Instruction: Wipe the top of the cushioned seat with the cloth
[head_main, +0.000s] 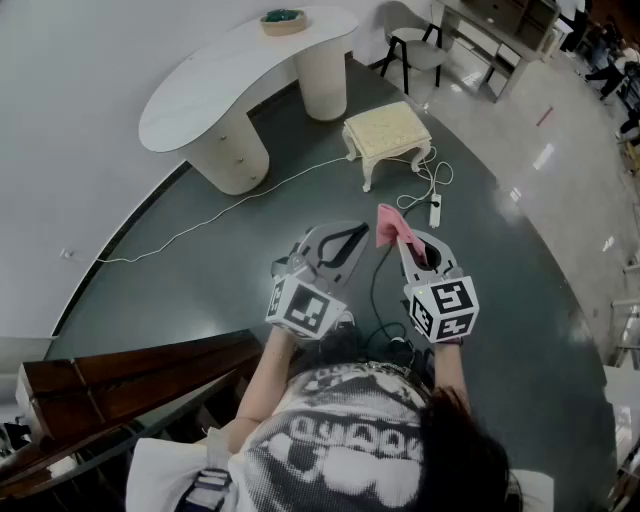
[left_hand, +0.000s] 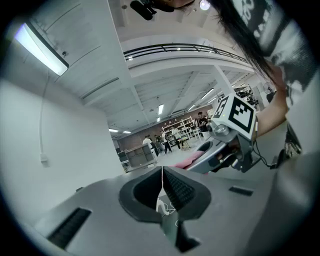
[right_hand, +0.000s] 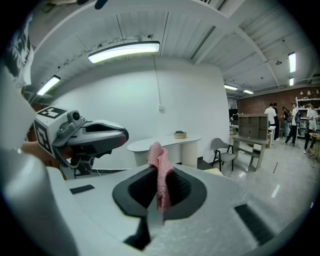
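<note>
Soft pink textured cloth (head_main: 388, 224) clamped in right gripper (head_main: 408, 243); cream square cushioned seat (head_main: 387, 128) stands well apart, farther off on the dark glossy floor (head_main: 250, 260).
Left gripper (head_main: 343, 240): jaws pressed together, nothing between. Both grippers are held side by side, pointing forward. The cloth is bunched and projects past the jaw tips.

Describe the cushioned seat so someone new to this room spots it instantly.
Find the long white curved table by the wall. On the dark floor, just off the end that bears the bowl, stands the cushioned seat. It is a low, square, cream stool on curvy white legs with no back, unlike the dark-legged chair beyond it.
</note>
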